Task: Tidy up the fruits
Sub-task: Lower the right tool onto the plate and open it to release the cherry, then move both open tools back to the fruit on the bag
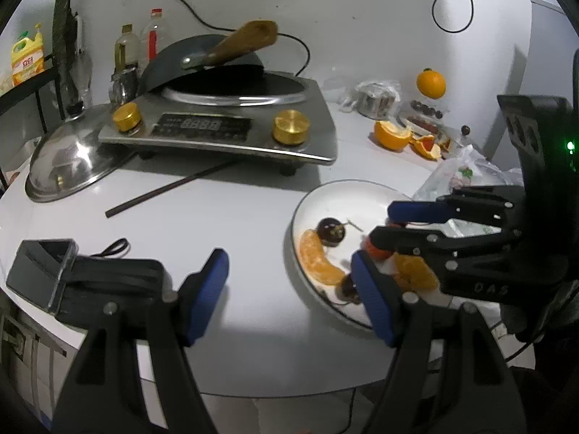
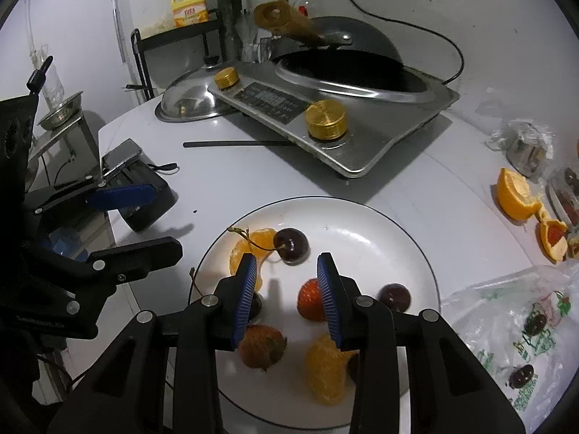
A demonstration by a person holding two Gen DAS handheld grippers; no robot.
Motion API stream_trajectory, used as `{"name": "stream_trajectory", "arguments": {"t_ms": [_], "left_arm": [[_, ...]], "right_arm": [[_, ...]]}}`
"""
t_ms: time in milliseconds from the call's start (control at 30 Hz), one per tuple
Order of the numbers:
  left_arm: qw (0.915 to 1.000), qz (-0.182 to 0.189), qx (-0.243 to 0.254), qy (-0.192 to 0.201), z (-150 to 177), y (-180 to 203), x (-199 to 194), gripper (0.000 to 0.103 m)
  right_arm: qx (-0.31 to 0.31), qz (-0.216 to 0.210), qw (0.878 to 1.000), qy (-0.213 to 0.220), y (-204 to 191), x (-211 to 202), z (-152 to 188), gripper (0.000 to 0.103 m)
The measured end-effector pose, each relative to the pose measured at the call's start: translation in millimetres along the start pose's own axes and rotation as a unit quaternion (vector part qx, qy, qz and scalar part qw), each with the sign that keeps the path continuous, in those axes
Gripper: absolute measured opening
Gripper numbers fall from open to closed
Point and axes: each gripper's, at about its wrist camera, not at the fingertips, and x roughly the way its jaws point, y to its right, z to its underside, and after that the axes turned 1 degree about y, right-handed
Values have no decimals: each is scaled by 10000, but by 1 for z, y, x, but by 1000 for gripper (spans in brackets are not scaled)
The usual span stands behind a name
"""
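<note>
White plate (image 2: 380, 224) holds the fruit already: two orange segments, cherries, two strawberries. More is off it: a whole orange (image 1: 430, 84) at the back by the wall, peel pieces (image 1: 392, 133) nearby, a cherry (image 2: 521, 376) in the plastic bag (image 2: 506, 325).

Our right gripper (image 2: 286, 289) hangs over the plate w/ fingers apart, nothing between them; a strawberry (image 2: 309, 300) sits just below its right pad and an orange segment (image 2: 253, 249) behind its left pad. Our left gripper (image 1: 289, 289) is open wide, empty, its right finger over the plate rim, left one over bare table.

Risks as we judge them:
- Both grippers crowd one plate; they could knock each other over the near rim.
- A pad coming down on the strawberry or segment would squash it; soft stuff.
- Cherries (image 2: 291, 245) are round, so a nudge rolls them off the plate.
- Left finger dropping on the rim could tip the plate, which sits near the table edge.
- Thin bag may drag along when we pull the cherry out.
</note>
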Motion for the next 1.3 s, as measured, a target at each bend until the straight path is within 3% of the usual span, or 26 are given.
{"name": "stream_trajectory", "arguments": {"t_ms": [667,1300], "left_arm": [[9991,51,412,70,-8,57,-5,72],[9963,201,830,-10,-17,127,10,72]], "right_arm": [[291,168,9987,373,35,-53,28,37],[783,423,9944,563,93,-93,70,37]]}}
